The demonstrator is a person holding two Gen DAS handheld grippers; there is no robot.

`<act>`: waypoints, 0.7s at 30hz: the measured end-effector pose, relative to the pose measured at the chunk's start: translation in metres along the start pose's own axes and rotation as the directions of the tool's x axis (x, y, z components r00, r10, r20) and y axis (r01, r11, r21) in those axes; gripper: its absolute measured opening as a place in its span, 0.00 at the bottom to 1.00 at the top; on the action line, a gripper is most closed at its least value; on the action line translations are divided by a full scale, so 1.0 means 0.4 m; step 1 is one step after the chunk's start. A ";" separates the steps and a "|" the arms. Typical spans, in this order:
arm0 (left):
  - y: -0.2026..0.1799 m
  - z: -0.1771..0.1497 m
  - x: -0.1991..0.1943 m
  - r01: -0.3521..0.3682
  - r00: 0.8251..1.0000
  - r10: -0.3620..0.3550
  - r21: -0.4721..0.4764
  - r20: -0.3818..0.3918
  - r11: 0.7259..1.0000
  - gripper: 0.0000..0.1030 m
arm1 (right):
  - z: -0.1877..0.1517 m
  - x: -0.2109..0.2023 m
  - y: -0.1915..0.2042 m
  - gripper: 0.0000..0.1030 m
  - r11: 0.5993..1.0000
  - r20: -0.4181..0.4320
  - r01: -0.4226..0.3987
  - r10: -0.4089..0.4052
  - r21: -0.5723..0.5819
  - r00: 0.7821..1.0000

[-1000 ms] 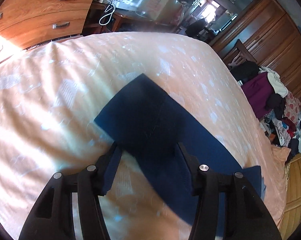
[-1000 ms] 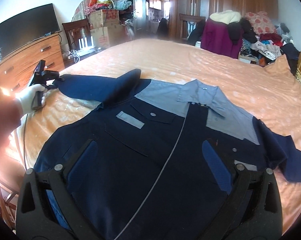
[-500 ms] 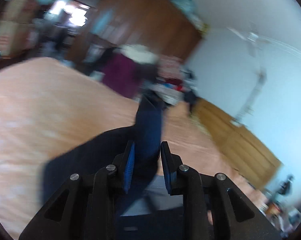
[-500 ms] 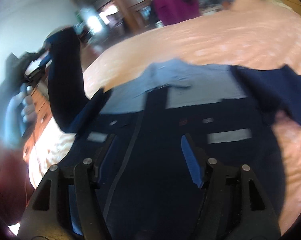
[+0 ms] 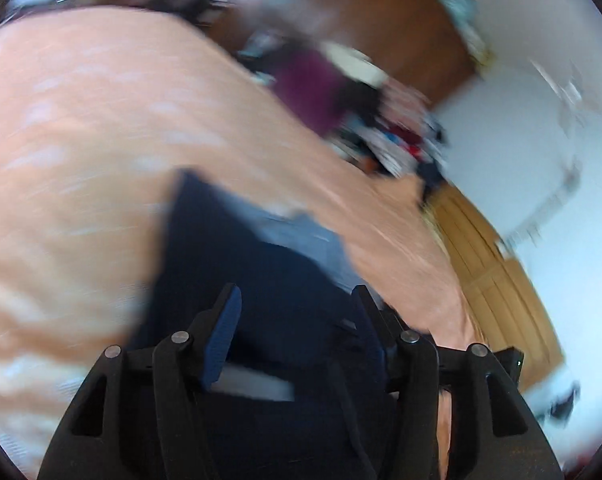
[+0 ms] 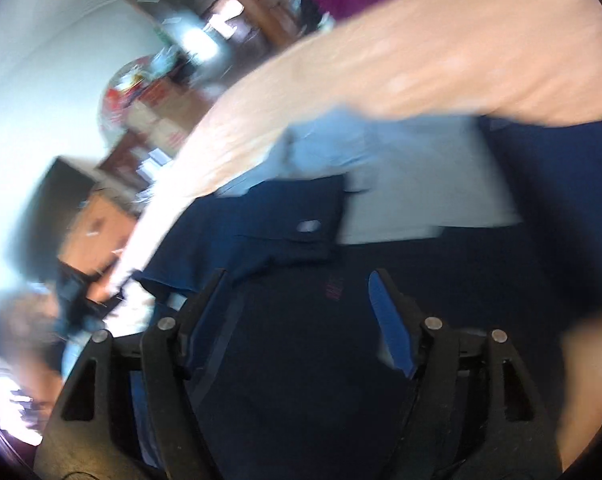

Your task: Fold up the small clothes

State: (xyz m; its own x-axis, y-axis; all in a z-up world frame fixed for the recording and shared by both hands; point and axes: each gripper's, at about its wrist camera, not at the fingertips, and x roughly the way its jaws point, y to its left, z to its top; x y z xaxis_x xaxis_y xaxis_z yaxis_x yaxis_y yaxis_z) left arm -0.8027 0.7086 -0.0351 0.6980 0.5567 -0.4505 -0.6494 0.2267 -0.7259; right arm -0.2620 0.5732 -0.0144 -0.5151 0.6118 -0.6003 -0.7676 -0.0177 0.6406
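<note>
Left gripper (image 5: 297,300) now spread wide over the navy jacket (image 5: 237,264), no longer pinching the sleeve (image 6: 261,220) raised half a second ago; sleeve now folded across the chest. Right gripper (image 6: 297,284) spread wide above the jacket front, holding nothing, as before. Jacket flat on the peach bedspread (image 5: 81,128). Left view only: clothes pile (image 5: 385,136), wooden headboard (image 5: 497,276). Right view only: grey yoke (image 6: 401,184), drawers (image 6: 97,232). Both views heavily blurred.
</note>
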 end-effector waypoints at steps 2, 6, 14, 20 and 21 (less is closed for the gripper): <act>0.073 -0.013 -0.021 -0.041 0.999 0.043 -0.067 0.018 0.997 0.56 | 0.033 0.090 -0.033 0.63 0.997 -0.067 -0.032 0.036 0.067 0.997; 0.135 -0.030 -0.022 -0.051 0.998 0.054 -0.114 0.023 0.992 0.59 | 0.052 0.201 -0.072 0.61 0.986 -0.139 0.022 0.001 0.164 0.990; 0.197 -0.058 -0.006 -0.071 0.996 0.079 -0.161 0.042 0.984 0.62 | 0.063 0.278 -0.078 0.05 0.969 -0.150 -0.050 0.088 0.242 0.985; 0.182 -0.056 -0.003 -0.066 0.994 0.078 -0.166 0.071 0.984 0.62 | 0.092 0.138 -0.095 0.01 0.980 -0.017 -0.075 0.079 0.184 0.997; 0.182 -0.055 -0.008 -0.066 0.994 0.079 -0.168 0.072 0.984 0.62 | 0.095 0.102 -0.111 0.01 0.982 0.004 -0.056 0.056 0.178 0.998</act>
State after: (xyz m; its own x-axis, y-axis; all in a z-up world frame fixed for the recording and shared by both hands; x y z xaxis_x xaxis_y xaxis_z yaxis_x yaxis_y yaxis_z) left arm -0.8454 0.7060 -0.0978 0.6208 0.6288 -0.4681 -0.6344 0.0522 -0.7712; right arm -0.2344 0.6288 -0.0493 -0.5560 0.6128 -0.5615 -0.6576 0.0888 0.7481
